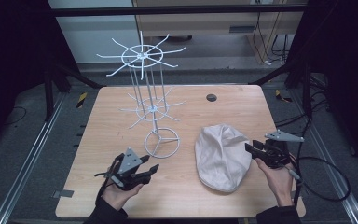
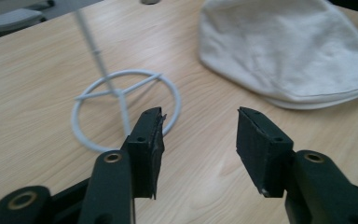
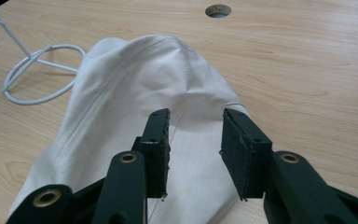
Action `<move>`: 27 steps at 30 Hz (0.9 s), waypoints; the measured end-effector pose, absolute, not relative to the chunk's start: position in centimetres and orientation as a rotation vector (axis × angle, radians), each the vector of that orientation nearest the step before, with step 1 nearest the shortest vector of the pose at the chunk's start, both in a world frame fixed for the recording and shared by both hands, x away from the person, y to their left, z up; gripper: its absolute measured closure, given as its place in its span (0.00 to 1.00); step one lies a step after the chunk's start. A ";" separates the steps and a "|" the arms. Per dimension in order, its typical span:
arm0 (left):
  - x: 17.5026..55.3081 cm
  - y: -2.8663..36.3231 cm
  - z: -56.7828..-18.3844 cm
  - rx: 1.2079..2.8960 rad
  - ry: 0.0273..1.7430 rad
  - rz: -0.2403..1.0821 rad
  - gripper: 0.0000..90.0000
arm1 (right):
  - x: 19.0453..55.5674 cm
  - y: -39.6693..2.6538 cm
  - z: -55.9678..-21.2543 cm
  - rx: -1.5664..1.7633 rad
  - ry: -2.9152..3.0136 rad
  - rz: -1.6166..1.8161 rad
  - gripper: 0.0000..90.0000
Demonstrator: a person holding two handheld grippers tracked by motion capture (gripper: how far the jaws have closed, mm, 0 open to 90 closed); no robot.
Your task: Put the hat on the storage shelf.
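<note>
Likely about to pinch the cream cap (image 1: pixel 221 156) at lower right with right gripper (image 3: pixel 195 140), jaws parted, nothing held; left gripper (image 2: pixel 200 140) wide, empty, near the white rack (image 1: pixel 154 108).

Right gripper (image 1: pixel 251 148) touches the cap (image 1: pixel 221 156) beside the wire stand (image 1: pixel 152 105).

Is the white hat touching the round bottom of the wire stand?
Apart. In the high view, a strip of bare table runs between the hat and the stand's ring base; the left gripper view shows the same gap.
</note>
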State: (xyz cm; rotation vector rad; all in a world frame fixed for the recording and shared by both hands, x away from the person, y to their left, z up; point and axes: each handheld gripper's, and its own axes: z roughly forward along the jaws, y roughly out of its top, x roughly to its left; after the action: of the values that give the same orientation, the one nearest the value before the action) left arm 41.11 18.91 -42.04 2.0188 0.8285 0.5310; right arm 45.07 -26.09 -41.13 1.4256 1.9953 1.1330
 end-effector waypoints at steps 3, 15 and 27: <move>41.2 21.4 -42.5 1.993 0.892 0.559 0.53 | 44.6 -25.7 -40.3 1.421 2.008 1.125 0.65; 42.4 28.7 -44.7 1.896 1.123 0.644 0.46 | 43.4 -22.4 -38.2 1.389 2.088 1.065 0.54; 43.0 31.9 -46.2 1.878 1.234 0.735 0.40 | 43.4 -18.5 -37.0 1.376 2.174 1.012 0.51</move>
State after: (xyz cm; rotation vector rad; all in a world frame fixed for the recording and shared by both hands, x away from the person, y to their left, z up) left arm 42.99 31.92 -46.19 1.8776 1.2343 0.7353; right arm 43.40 -18.48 -36.95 1.3761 2.1735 1.0116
